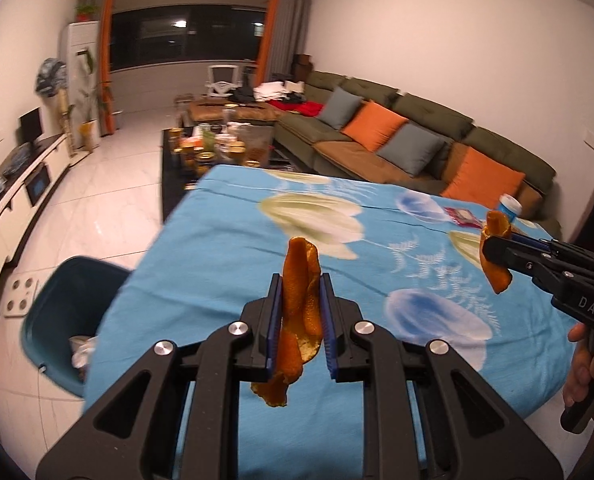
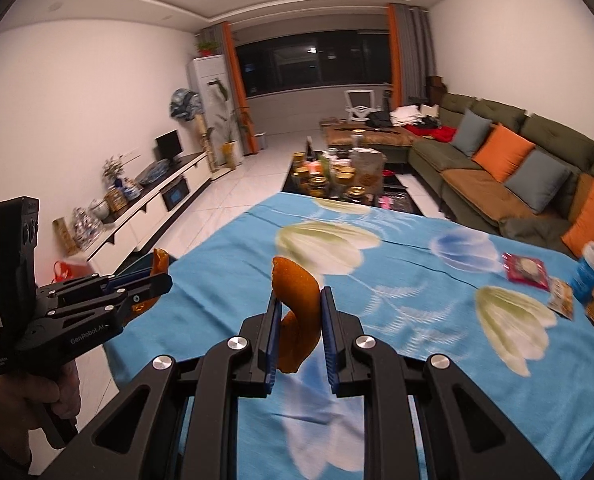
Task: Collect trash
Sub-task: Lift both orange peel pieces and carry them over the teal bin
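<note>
Above the floral cloth (image 1: pixel 225 240), both tongs grip curled orange peel (probably dried): left tongs (image 1: pixel 300 300), right tongs (image 2: pixel 299 312).

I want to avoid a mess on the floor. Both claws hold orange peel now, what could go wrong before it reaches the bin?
1. The left claw pinches a long orange peel whose lower end hangs free; it may slip out over the blue tablecloth.
2. The teal bin sits partly behind the table edge, so a drop may miss it.
3. The right claw holds its curled peel by a small part only.

Matt cotton tablecloth (image 1: pixel 225 248), glossy floor tiles (image 1: pixel 97 200)
</note>
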`<state>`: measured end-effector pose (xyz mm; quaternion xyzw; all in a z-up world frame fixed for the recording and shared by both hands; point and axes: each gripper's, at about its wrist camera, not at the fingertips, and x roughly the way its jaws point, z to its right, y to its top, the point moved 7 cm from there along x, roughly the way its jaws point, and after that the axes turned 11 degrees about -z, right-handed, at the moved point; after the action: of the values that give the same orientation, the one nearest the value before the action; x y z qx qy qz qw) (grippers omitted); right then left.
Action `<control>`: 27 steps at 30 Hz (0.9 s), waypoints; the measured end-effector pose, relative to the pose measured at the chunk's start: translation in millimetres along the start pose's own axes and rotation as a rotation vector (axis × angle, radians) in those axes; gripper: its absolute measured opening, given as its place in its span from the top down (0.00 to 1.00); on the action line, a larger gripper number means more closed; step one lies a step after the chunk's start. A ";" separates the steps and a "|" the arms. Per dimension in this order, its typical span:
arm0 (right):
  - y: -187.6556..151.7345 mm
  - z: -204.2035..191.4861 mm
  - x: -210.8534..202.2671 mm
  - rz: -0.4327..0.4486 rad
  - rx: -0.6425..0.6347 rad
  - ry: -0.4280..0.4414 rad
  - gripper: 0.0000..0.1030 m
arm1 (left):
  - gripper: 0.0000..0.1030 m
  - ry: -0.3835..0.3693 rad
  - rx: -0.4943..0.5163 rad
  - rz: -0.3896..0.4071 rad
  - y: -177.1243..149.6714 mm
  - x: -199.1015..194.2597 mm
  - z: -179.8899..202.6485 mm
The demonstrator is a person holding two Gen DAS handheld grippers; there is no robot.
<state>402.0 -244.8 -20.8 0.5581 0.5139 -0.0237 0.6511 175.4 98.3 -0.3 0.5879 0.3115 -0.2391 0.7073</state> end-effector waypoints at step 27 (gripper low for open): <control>58.2 -163.1 96.9 -0.105 -0.279 0.149 0.83 | 0.82 0.242 -0.281 0.023 -46.0 -67.4 -210.8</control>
<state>378.0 -47.8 -22.6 0.4347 0.5876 0.0553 0.6802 62.8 294.2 -7.2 0.5112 0.4180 -0.1126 0.7424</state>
